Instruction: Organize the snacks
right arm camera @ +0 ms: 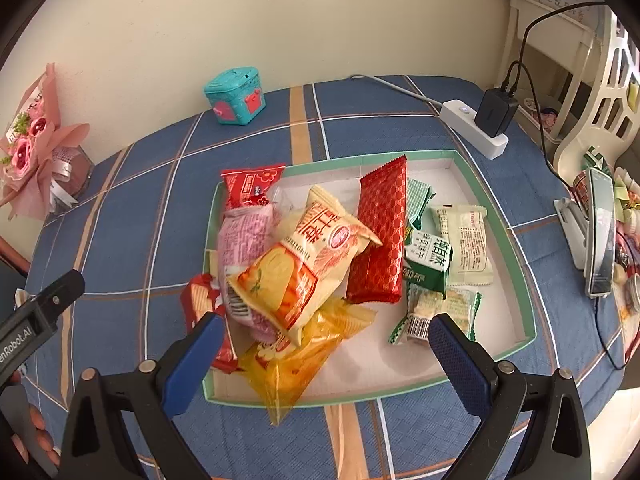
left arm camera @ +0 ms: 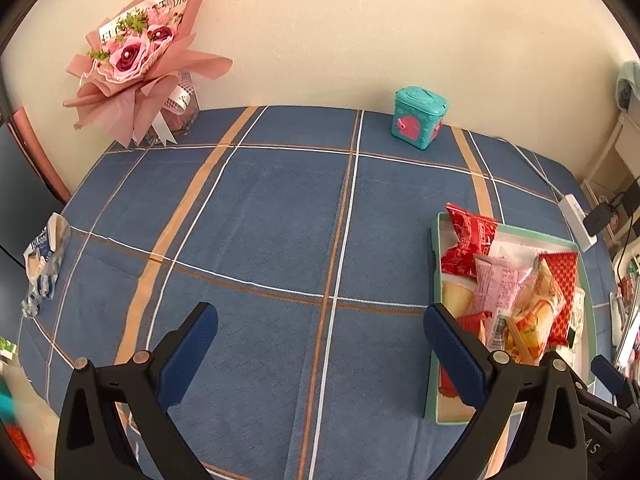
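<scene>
A green-rimmed white tray (right arm camera: 516,248) on the blue plaid tablecloth holds several snack packets: a yellow-and-orange bag (right arm camera: 304,264), a red packet (right arm camera: 380,236), a pink one (right arm camera: 244,236), green ones (right arm camera: 428,256). A clear yellow bag (right arm camera: 296,360) hangs over the tray's near rim. My right gripper (right arm camera: 326,356) is open and empty just above the tray's near side. My left gripper (left arm camera: 320,348) is open and empty over bare cloth, left of the tray (left arm camera: 436,232). A blue-and-white wrapper (left arm camera: 42,264) lies at the table's left edge.
A teal toy box (left arm camera: 418,116) stands at the back by the wall, and a pink bouquet (left arm camera: 136,60) at the back left. A white power strip (right arm camera: 472,128) with a black charger and cables lies back right. A phone on a stand (right arm camera: 600,232) is at right.
</scene>
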